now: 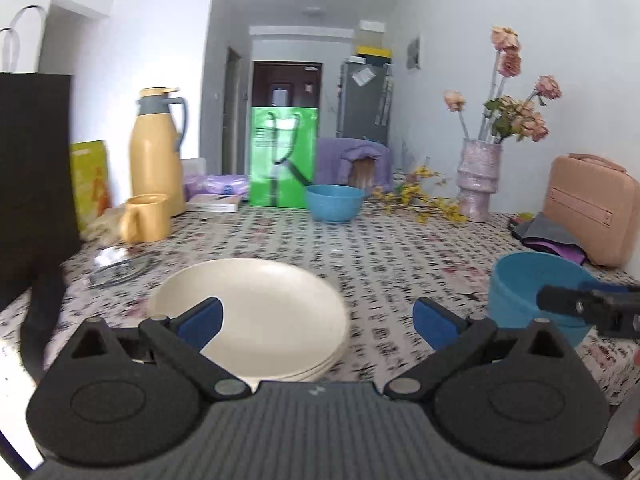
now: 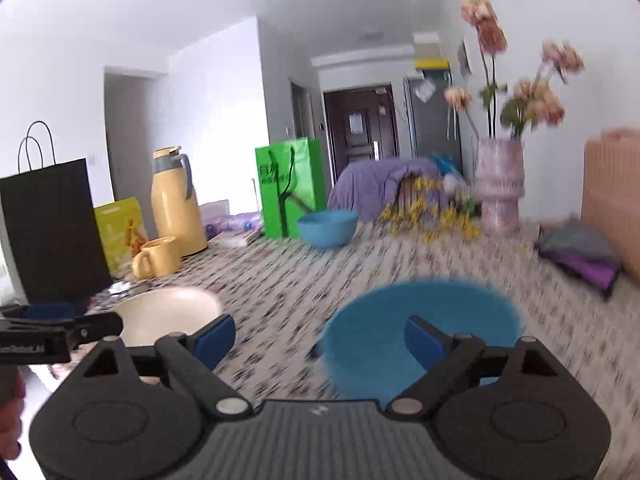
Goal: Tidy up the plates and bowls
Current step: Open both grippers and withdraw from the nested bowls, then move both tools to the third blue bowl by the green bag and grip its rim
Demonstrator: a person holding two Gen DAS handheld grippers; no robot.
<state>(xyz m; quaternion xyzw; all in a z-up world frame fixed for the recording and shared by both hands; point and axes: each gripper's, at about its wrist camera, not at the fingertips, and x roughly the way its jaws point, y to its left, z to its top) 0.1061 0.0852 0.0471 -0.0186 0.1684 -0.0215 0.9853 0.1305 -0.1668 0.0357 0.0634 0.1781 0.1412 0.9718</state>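
A stack of cream plates (image 1: 256, 312) lies on the patterned tablecloth close to my left gripper (image 1: 318, 322), which is open and empty just above the stack's near right edge. The stack shows in the right wrist view (image 2: 168, 312) too. A blue bowl (image 1: 528, 292) stands at the right; in the right wrist view this bowl (image 2: 420, 328) is blurred and sits right before my open, empty right gripper (image 2: 320, 338), whose right finger is over the bowl. A second blue bowl (image 1: 335, 202) stands far back by the green bag; it also shows in the right wrist view (image 2: 327, 229).
A yellow mug (image 1: 146, 218), a yellow thermos (image 1: 158, 148), a black paper bag (image 1: 34, 184) and a glass dish (image 1: 120, 266) are at the left. A green bag (image 1: 284, 156), a vase of flowers (image 1: 480, 180), a pink case (image 1: 592, 208) and folded cloths (image 1: 552, 236) line the back and right.
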